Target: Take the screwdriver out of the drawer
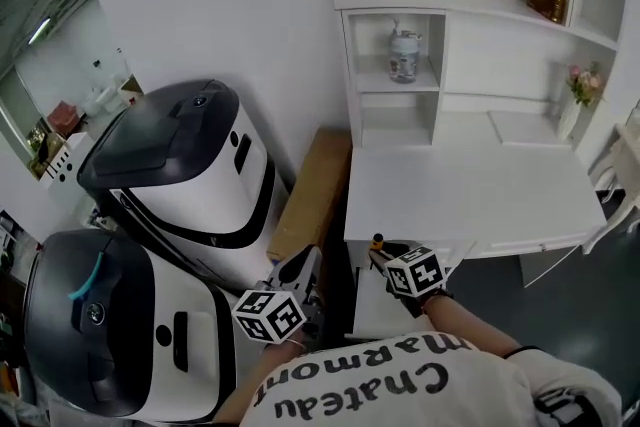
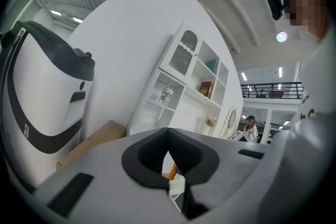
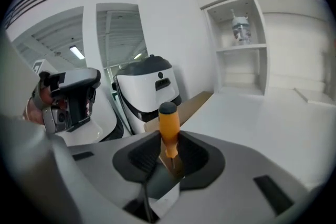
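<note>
Looking down in the head view, we find the right tool (image 1: 385,258) at the front left corner of the desk (image 1: 470,195). The dark cap of the screwdriver (image 1: 377,241) pokes up just above that front edge, and the tool hides its shaft. The drawer (image 1: 375,315) below the desk's front is largely covered by our arm and hard to make out. The left tool (image 1: 308,265) sits just left of the desk, apart from it. Print on our shirt (image 1: 400,385) reads, upside down, "Chateau Marmont".

In the left gripper view, the left tool (image 2: 168,136) has its jaws meeting at the tips with nothing between them. Only an orange sliver of the screwdriver (image 2: 172,171) shows through the slit below.

In the right gripper view, the right tool (image 3: 169,149) is clamped on the orange handle of the screwdriver (image 3: 169,128), which stands upright over the desk's (image 3: 262,123) near corner. Its thin metal shaft vanishes between the pads.
</note>
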Demonstrator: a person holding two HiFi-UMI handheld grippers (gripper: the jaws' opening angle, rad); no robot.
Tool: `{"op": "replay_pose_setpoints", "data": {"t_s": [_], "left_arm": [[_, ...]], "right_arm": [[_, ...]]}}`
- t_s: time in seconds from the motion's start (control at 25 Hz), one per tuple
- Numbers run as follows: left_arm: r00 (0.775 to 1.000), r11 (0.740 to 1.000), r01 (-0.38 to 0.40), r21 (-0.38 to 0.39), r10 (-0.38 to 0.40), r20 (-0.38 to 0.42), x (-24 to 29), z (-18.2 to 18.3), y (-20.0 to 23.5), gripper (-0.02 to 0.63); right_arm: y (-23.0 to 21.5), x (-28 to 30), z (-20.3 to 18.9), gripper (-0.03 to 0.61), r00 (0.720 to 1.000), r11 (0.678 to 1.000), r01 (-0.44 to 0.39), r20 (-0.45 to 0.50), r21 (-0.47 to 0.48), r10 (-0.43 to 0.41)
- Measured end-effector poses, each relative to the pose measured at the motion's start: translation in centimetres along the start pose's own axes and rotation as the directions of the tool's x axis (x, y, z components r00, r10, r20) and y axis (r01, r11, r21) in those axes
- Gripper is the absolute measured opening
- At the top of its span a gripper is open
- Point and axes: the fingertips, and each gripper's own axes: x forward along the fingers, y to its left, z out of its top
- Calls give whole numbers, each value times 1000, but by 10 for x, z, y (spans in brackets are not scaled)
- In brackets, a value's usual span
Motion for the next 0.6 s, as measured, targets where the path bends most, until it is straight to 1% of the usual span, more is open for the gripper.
{"op": "replay_pose_setpoints", "data": {"t_s": [0.16, 0.32, 0.48, 0.6], "left_arm": [[998, 999, 47, 12, -48, 51, -24, 21, -4, 23], [992, 995, 93, 20, -95, 88, -46, 39, -10, 23], [985, 990, 137, 23, -138, 106, -62, 49, -20, 23], [980, 986, 168, 23, -169, 101, -74, 51, -25, 23]], "right_arm": [[6, -29, 17, 117, 992, 996, 76, 96, 40, -79], [28, -63, 38, 117, 973, 991, 129, 190, 33, -132], [49, -98, 56, 117, 944, 982, 188, 274, 11, -184], [61, -121, 65, 117, 916, 973, 229, 332, 26, -224]]}}
